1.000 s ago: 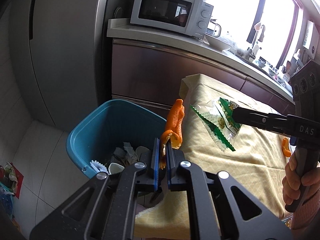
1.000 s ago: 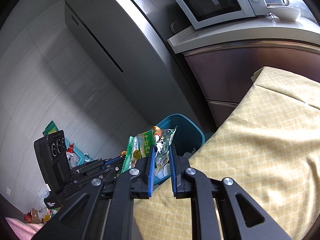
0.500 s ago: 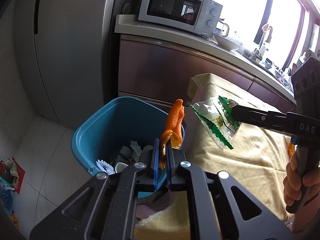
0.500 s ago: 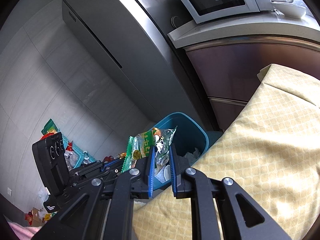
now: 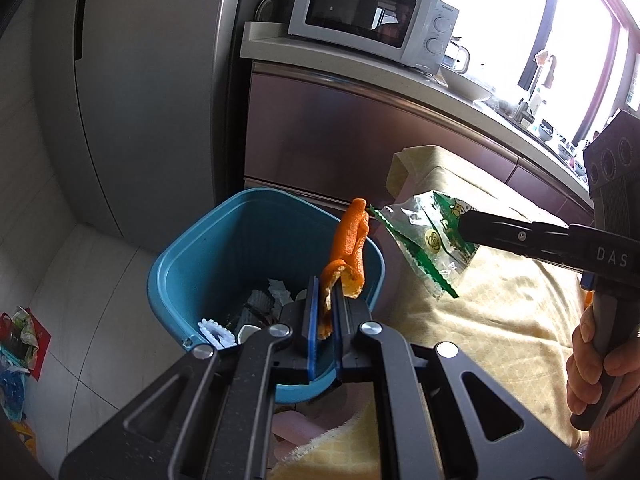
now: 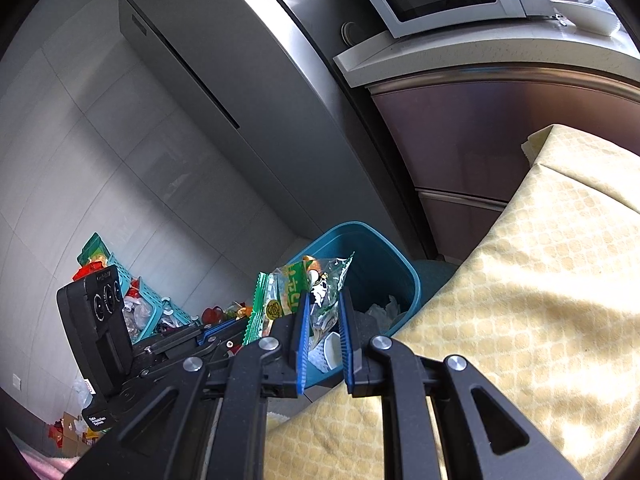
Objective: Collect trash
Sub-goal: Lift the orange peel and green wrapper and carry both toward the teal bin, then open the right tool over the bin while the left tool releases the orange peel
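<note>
Now my left tongs (image 5: 325,307) pinch orange peel (image 5: 349,245) at frame centre above the blue bin (image 5: 224,240), my right tongs (image 6: 323,322) clamp a green wrapper (image 6: 296,292); I should release only once squarely over the opening.

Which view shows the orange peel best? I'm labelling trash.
The left wrist view: the orange peel stands clear in the left tongs, above the blue bin. The right wrist view hides it behind the green wrapper.

"DAS" on right gripper (image 5: 464,232) body; "Galanz" on microwave (image 5: 372,20).
</note>
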The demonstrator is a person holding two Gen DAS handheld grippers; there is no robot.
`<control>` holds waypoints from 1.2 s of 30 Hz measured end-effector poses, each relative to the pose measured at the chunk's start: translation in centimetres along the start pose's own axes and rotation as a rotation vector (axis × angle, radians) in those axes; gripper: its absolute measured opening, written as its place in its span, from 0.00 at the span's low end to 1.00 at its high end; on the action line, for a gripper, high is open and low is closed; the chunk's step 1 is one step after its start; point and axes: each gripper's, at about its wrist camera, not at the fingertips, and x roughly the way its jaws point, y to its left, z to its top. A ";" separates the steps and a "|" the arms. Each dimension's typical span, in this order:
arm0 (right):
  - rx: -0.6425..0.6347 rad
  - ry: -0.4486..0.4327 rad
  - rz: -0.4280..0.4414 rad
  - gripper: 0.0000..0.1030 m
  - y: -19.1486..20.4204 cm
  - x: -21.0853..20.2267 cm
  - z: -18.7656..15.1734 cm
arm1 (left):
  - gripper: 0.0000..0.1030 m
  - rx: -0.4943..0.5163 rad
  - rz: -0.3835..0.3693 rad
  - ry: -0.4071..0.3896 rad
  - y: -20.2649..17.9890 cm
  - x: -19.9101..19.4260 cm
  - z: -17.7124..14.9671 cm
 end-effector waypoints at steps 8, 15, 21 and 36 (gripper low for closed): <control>0.008 0.024 -0.019 0.12 0.5 1.4 0.0 | 0.06 -0.014 0.016 0.019 0.8 1.0 0.0; 0.007 0.041 -0.034 0.12 0.9 2.4 0.2 | 0.06 -0.029 0.018 0.030 1.2 1.7 -0.1; 0.010 0.052 -0.042 0.13 1.1 3.2 0.2 | 0.06 -0.037 0.027 0.040 1.5 2.2 -0.1; 0.012 0.099 -0.076 0.13 1.6 6.1 0.4 | 0.07 -0.065 0.054 0.079 2.5 3.9 -0.4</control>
